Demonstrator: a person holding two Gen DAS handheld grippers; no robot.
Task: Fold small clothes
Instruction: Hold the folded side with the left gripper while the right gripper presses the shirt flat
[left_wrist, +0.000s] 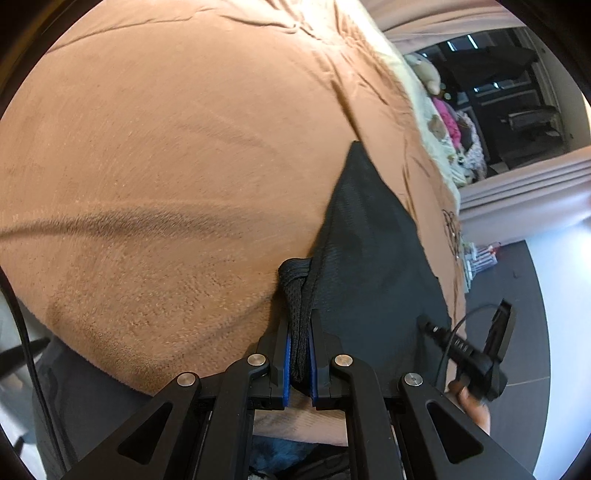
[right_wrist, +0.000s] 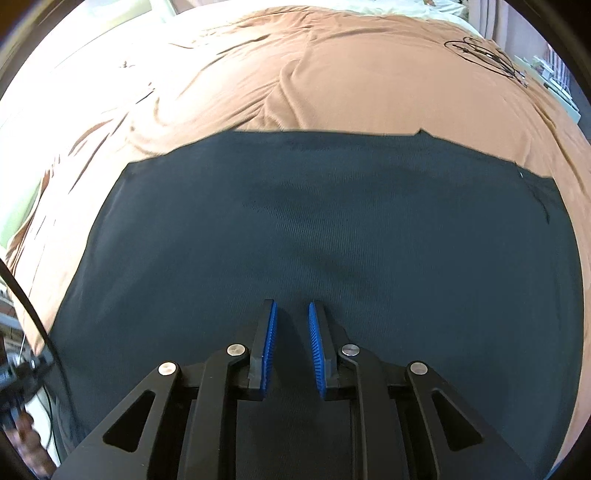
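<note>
on brown blanket (right_wrist: 369, 85): left fingers (left_wrist: 280, 350) pinch dark garment (left_wrist: 369, 236).

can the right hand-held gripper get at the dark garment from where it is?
Probably yes. The right hand-held gripper hangs open directly over the dark garment, which lies flat on the brown blanket, with nothing between them.

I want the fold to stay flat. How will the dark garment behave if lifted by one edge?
Probably floppy: the dark garment bunches into a rope where the left gripper pinches it. Likely light, since it lies thin on the brown blanket. Its knit looks grippy, not slippery.
</note>
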